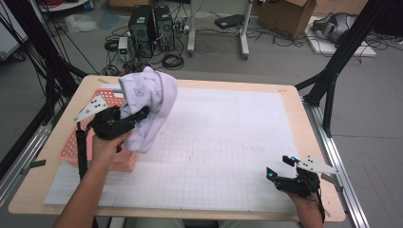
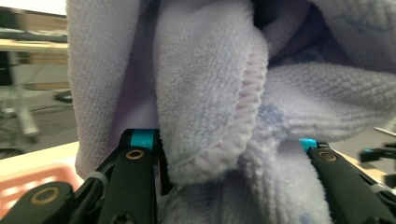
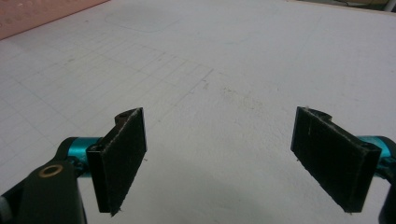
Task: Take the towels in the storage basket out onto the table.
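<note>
A pale lilac towel point(image 1: 149, 102) hangs bunched in the air over the right end of a pink plastic basket point(image 1: 76, 147) at the table's left. My left gripper point(image 1: 138, 116) is shut on the towel, and a thick wad of its cloth point(image 2: 210, 93) fills the space between the jaws of that gripper point(image 2: 229, 144). My right gripper point(image 1: 280, 167) rests near the table's front right corner. In the right gripper view it point(image 3: 219, 149) stands open, jaws wide apart, with nothing between them above the white gridded mat point(image 3: 233, 56).
The white gridded mat point(image 1: 228, 142) covers most of the wooden table point(image 1: 294, 95). A corner of the pink basket point(image 3: 28, 14) appears far off in the right gripper view. Beyond the table are computer towers point(image 1: 152, 28), cables, boxes and black frame legs point(image 1: 332, 76).
</note>
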Demonstrator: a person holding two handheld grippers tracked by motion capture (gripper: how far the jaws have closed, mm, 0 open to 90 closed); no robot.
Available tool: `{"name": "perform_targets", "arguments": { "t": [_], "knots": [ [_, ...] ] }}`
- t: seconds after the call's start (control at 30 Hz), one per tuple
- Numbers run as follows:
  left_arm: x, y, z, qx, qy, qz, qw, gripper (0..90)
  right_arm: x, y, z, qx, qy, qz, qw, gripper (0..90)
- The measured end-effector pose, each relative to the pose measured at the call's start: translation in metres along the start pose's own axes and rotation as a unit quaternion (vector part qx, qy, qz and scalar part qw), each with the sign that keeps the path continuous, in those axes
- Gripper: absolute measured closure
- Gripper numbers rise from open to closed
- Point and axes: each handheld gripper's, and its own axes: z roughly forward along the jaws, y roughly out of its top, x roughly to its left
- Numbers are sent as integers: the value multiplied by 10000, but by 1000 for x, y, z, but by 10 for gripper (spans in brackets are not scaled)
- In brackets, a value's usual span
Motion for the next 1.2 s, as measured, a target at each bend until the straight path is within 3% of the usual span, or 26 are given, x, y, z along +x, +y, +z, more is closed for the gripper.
{"name": "perform_targets", "arguments": {
  "t": [0.27,0.47,0.67,0.77,0.93,1.13,1.2],
  "knots": [
    [-31,-13,40,216,-387,65,9990,566,3,1,1,3,40,-43,10000,168],
    [-50,-29,71,494,-598,131,9969,563,2,1,1,3,45,-18,10000,168],
    [-61,-51,100,809,-658,58,9945,560,2,0,2,-2,58,-27,10000,168],
    [-65,-67,117,1067,-679,62,9920,559,1,0,2,2,60,-27,10000,169],
    [-72,-83,134,1252,-697,11,9897,559,0,0,4,3,73,-1,10000,168],
    [-75,-104,151,1872,-511,-59,9810,530,0,-1,5,32,72,-50,10000,168],
    [-73,-104,151,1935,-428,-178,9800,471,1,-1,5,47,84,-13,10000,168]
  ]
}}
